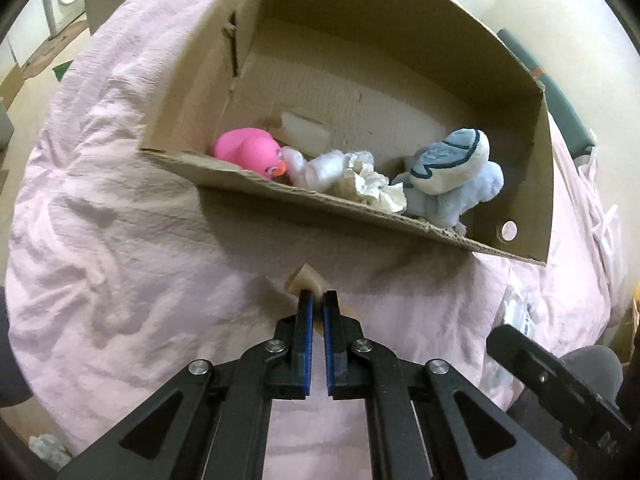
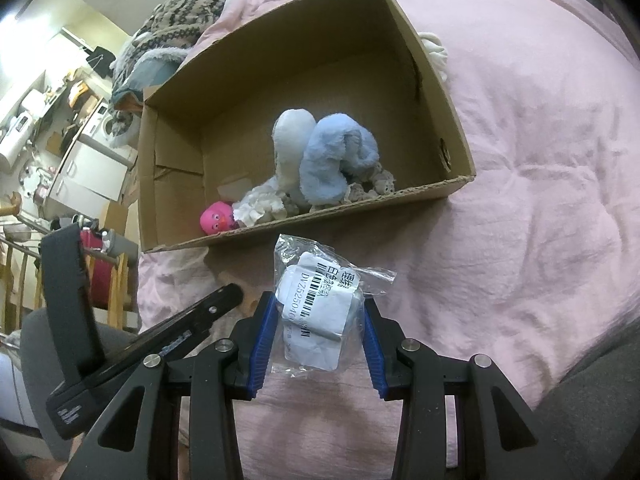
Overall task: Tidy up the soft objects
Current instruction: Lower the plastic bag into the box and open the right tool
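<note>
The left gripper (image 1: 318,300) is clamped on a small beige piece (image 1: 303,278) above the pink bedcover (image 1: 120,208). The right gripper (image 2: 318,316) grips a labelled plastic packet (image 2: 320,300) just in front of the cardboard box (image 2: 440,120), which contains a pink duck (image 2: 218,218), white cloths (image 2: 260,206) and a blue plush toy (image 2: 332,160).

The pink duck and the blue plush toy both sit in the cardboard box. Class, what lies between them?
In the left wrist view, crumpled white cloth pieces lie between the pink duck and the blue plush toy, along the near wall of the cardboard box.
</note>
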Demonstrator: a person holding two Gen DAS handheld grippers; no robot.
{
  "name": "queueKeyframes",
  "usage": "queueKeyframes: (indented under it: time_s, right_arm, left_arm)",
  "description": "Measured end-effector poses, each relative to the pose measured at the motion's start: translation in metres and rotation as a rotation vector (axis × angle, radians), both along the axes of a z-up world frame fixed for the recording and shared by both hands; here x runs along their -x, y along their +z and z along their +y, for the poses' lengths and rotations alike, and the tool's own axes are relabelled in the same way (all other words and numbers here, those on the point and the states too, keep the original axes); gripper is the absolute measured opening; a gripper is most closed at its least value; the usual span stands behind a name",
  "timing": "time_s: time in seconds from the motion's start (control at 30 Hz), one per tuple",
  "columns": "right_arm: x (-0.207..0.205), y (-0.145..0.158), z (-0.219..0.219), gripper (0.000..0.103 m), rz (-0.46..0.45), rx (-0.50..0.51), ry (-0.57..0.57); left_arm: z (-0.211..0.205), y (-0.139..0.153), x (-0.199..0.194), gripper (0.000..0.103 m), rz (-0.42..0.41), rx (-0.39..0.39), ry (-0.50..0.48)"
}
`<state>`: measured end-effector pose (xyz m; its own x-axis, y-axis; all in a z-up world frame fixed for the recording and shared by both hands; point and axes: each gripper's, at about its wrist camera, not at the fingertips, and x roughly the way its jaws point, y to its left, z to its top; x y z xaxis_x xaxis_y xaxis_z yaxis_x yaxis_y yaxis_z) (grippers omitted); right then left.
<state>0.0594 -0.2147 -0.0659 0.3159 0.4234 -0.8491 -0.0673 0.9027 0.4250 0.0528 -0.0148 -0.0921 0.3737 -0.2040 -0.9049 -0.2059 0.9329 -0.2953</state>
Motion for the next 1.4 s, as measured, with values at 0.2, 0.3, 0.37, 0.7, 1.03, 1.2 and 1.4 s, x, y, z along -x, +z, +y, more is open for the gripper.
queueKeyframes:
  time_s: [0.2, 0.3, 0.37, 0.7, 1.03, 1.2, 1.4]
  right_arm:
    - [0.005, 0.01, 0.002, 0.043, -0.047, -0.015, 0.016]
    - [0.007, 0.018, 0.001, 0.043, -0.077, -0.038, 0.022]
    - [0.007, 0.024, 0.001, 0.043, -0.089, -0.036, 0.025]
    - [-0.015, 0.049, 0.001, 0.043, -0.18, -0.062, 0.04]
    - [-0.057, 0.055, 0.005, 0.043, -0.273, 0.052, 0.044]
    - [-0.068, 0.041, 0.002, 0.043, -0.264, 0.141, 0.009]
    - [-0.074, 0.021, -0.003, 0.043, -0.212, 0.154, -0.009]
  left_arm:
    - [0.018, 0.024, 0.022, 0.005, -0.029, -0.008, -0.036]
    - [0.032, 0.04, 0.029, 0.005, -0.054, -0.011, -0.047]
    - [0.037, 0.054, 0.031, 0.005, -0.085, -0.025, -0.062]
    - [0.019, 0.105, -0.005, 0.005, -0.247, -0.095, -0.172]
    - [0.004, 0.089, -0.044, 0.005, -0.293, -0.237, -0.258]
    - [0.005, 0.077, -0.061, 0.005, -0.295, -0.251, -0.256]
    - [0.012, 0.06, -0.07, 0.005, -0.26, -0.215, -0.233]
